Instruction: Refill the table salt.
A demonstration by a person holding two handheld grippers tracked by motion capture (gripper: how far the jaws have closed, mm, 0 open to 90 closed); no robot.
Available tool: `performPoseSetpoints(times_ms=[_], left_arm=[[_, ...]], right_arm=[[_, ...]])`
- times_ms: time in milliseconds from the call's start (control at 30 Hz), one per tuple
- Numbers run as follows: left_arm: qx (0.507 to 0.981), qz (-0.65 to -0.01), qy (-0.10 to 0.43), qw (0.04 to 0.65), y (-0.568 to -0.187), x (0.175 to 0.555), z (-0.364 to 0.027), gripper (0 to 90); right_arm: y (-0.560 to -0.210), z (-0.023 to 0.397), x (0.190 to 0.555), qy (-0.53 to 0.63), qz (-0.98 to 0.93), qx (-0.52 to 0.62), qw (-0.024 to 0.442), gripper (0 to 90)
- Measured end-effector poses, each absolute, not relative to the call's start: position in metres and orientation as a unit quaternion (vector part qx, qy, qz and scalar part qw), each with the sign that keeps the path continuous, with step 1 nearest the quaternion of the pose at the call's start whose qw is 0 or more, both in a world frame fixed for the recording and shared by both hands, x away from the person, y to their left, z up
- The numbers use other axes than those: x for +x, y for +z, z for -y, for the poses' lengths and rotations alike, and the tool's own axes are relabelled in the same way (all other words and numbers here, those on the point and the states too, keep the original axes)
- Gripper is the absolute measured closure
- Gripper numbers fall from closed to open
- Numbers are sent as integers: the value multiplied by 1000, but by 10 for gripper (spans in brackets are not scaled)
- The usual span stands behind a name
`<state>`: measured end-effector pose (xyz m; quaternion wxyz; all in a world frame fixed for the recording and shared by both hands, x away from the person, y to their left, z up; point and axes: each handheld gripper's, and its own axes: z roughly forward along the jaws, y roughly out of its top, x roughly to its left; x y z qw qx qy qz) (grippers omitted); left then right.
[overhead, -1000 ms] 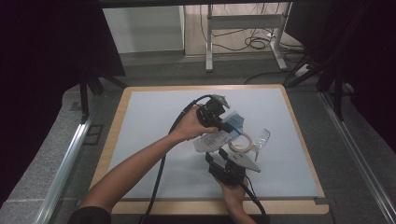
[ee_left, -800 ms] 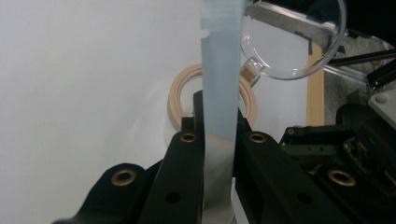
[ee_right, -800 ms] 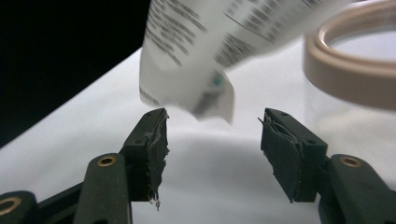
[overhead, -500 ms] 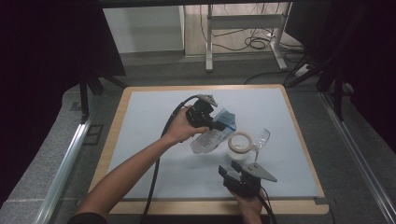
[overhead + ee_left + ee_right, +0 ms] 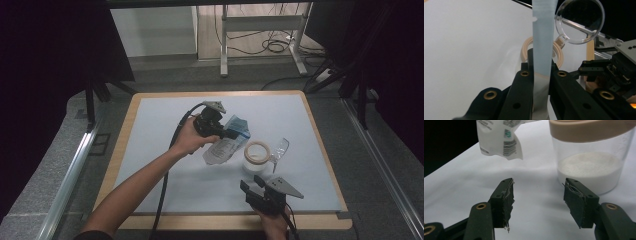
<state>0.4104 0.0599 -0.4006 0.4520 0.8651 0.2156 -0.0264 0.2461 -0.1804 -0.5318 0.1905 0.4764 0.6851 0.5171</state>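
Left gripper (image 5: 235,134): jaws clenched on the blue top strip of the pouch (image 5: 226,145), pinching it flat between the pads.
Pouch, place: hangs from the left gripper's jaws, its clear lower part sagging below and toward the person, just beside the jar (image 5: 257,156).
Pouch, axis: in the high view its long axis slants from the blue end at the jaws, up and right, down-left to the printed end; in the left gripper view the blue strip (image 5: 543,37) rises straight out of the jaws.
Right gripper (image 5: 252,184): jaws apart, nothing between them, near the table's (image 5: 165,107) front edge.
Jar, place: ahead of the right gripper's jaws, upright, tan ring on top, white powder (image 5: 589,167) inside.
Clear lid (image 5: 580,21): hinged open on the jar's far side, seen from the left gripper.
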Motion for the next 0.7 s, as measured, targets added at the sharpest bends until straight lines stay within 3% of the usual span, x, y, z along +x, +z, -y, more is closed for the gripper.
performPoseSetpoints(times_ms=[700], left_arm=[[799, -303, 19, 519, -419, 404, -157, 900]], right_arm=[[-528, 195, 248, 509, -683, 477, 215, 417]])
